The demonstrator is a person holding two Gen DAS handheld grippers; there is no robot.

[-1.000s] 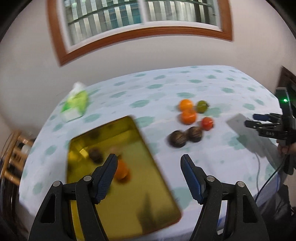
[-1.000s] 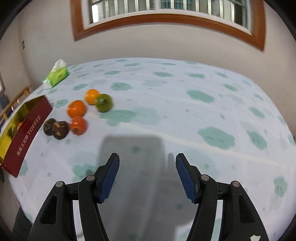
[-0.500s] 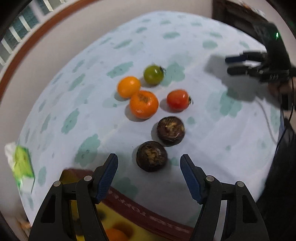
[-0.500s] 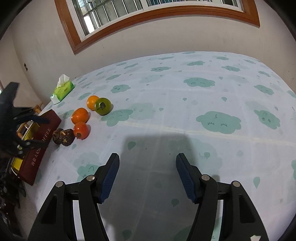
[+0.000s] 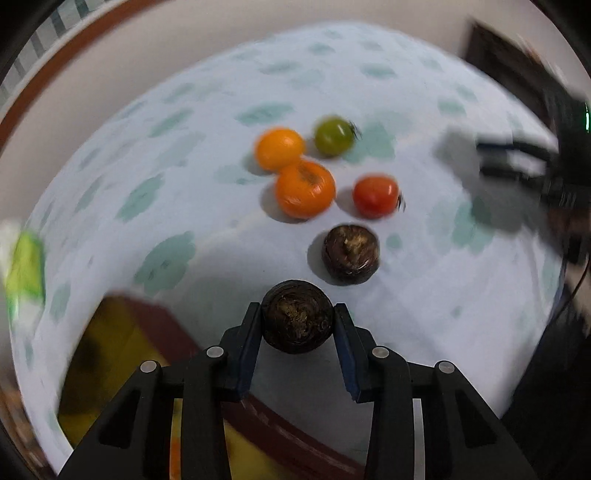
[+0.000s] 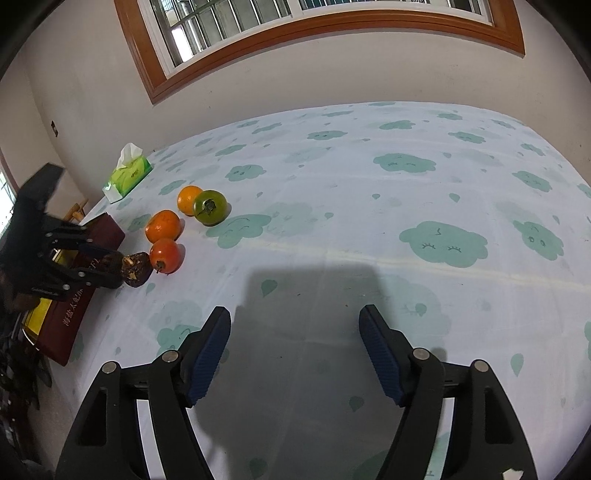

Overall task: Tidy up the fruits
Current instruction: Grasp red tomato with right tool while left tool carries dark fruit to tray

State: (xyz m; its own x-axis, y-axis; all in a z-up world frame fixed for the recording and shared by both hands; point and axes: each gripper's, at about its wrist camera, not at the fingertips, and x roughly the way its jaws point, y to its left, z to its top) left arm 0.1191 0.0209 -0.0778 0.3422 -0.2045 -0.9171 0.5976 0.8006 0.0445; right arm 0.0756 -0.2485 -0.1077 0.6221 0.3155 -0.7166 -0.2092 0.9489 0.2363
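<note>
Jaws of the left gripper (image 5: 297, 319) are closing, blue pads against both sides of a dark fruit (image 5: 297, 321) near the surface's (image 5: 166, 192) left edge, its rough stem end facing the camera. Beyond lie a second dark fruit (image 5: 351, 254), a red tomato (image 5: 376, 196), two oranges (image 5: 304, 189) and a green tomato (image 5: 333, 134); only this view looks into the tin's (image 5: 107, 350) yellow inside, blurred.

Right wrist view: the right gripper (image 6: 295, 354) hangs over bare cloth, jaws opening with nothing between them. Only here are the tissue pack (image 6: 127, 175) at the far left corner, the window (image 6: 295, 22) and the tomatoes' stems sharp. The round fruits show no long axis.
</note>
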